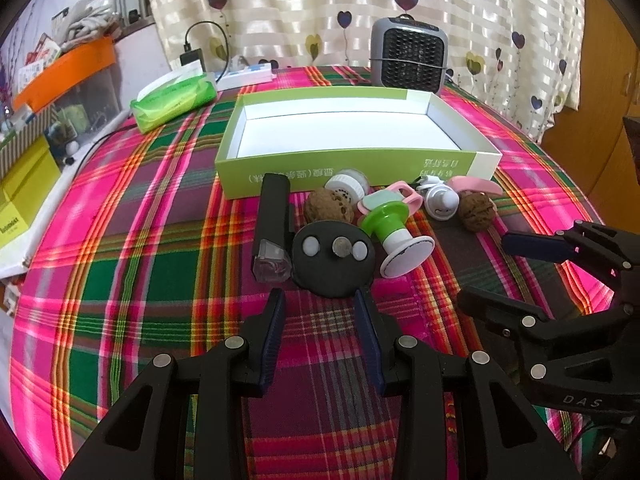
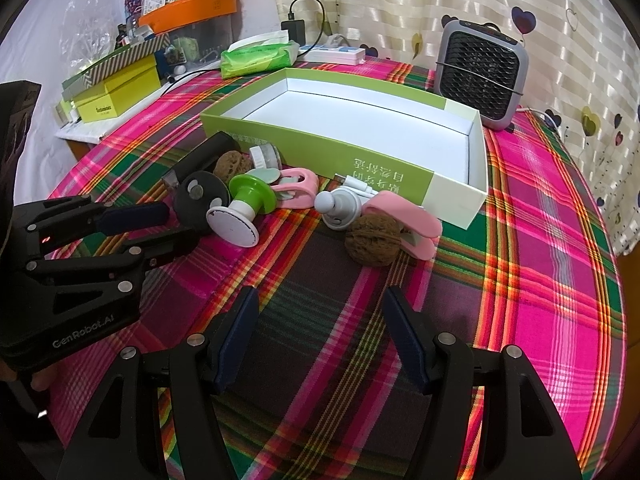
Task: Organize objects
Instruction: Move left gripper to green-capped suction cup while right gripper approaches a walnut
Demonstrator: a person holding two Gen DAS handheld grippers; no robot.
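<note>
A green box (image 1: 280, 162) with a white, empty inside stands open on the plaid cloth; it also shows in the right wrist view (image 2: 304, 138). In front of it lies a cluster: a black disc (image 1: 334, 258), a black bar (image 1: 272, 216), a green-and-white stamp (image 1: 394, 242), two walnuts (image 1: 329, 206) (image 2: 373, 245), pink clips (image 2: 404, 216) and a white round gadget (image 2: 342, 208). My left gripper (image 1: 320, 298) is open, just short of the black disc. My right gripper (image 2: 320, 296) is open, a little before the nearer walnut.
A grey fan heater (image 1: 408, 56) stands behind the box. A green tissue pack (image 1: 172, 100) and a power strip (image 1: 248, 74) lie at the back left. Yellow and orange boxes (image 2: 120, 88) crowd a side table to the left.
</note>
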